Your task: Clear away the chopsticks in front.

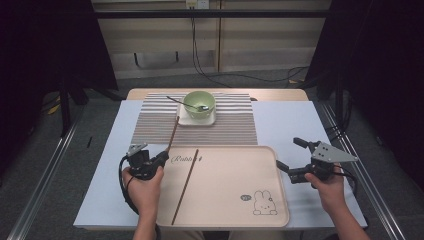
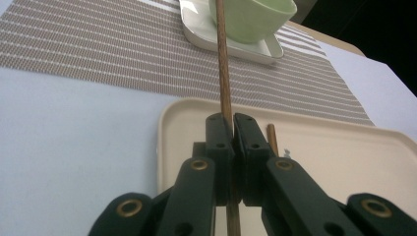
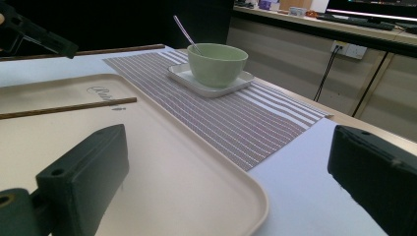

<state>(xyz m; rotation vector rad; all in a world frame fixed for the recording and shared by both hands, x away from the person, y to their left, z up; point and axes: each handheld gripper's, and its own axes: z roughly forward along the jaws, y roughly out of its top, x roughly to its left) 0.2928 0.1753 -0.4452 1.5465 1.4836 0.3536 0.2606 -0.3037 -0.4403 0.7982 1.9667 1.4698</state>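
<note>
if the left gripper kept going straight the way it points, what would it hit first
Likely the white plate under the green bowl: the left gripper, shut on a chopstick, points at them across the striped mat.

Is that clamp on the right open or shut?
Open. The right gripper has its jaws spread wide apart with nothing between them, beside the tray.

Right tongs (image 3: 231, 187) gape over the tray (image 3: 196, 182); one chopstick (image 3: 69, 108) lies on it.

High cam overhead, gripper cams low, all share bowl (image 1: 200, 103)
</note>
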